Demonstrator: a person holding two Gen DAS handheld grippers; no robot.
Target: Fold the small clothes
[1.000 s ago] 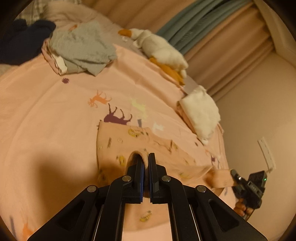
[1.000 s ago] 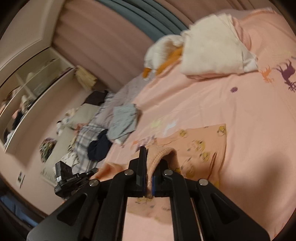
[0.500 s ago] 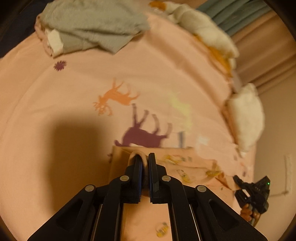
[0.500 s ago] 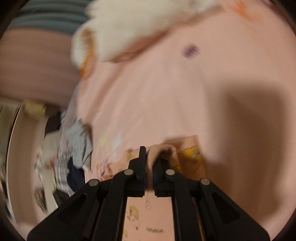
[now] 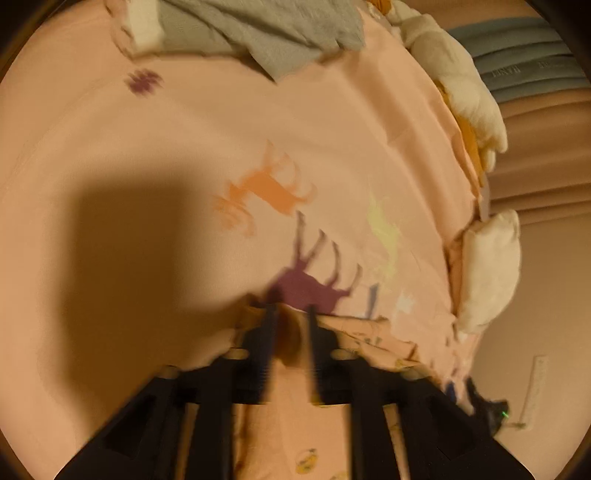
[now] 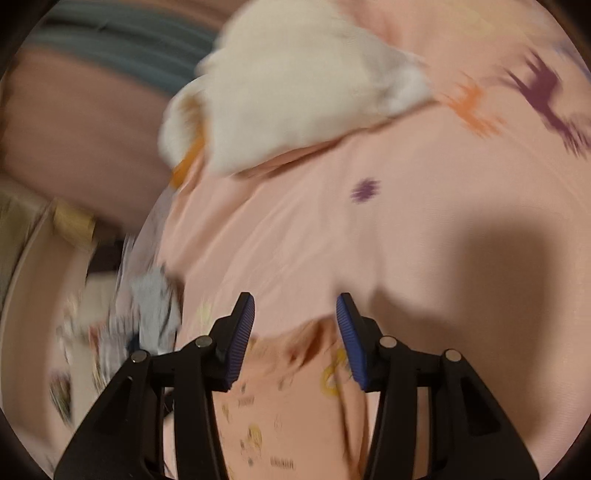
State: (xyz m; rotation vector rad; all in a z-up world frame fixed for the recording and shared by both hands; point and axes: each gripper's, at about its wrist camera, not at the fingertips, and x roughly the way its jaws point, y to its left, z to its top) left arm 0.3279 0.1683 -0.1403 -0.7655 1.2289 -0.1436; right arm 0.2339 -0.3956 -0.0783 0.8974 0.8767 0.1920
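A small peach garment [image 6: 288,402] printed with yellow cartoon figures lies on the pink bedsheet [image 6: 369,240]. In the right wrist view my right gripper [image 6: 295,306] has its jaws opening, and the garment's edge lies loose between the blue pads [image 6: 242,332] without being pinched. The same garment [image 5: 354,332] shows in the left wrist view, where my left gripper [image 5: 290,310] is also opening; a fold of the cloth sits between its dark fingers, blurred by motion. Both grippers point down at the bed.
A white folded cloth [image 6: 314,85] lies on the sheet beyond the right gripper. Grey clothes [image 5: 266,33] are piled at the far edge in the left view, with a white and orange plush toy [image 5: 458,85] and another white cloth [image 5: 487,266] to the right. Curtains hang behind.
Both grippers were shut on the peach garment's edge and have carried it forward and down onto the sheet. Now both sets of jaws stand apart and the cloth rests on the bed.
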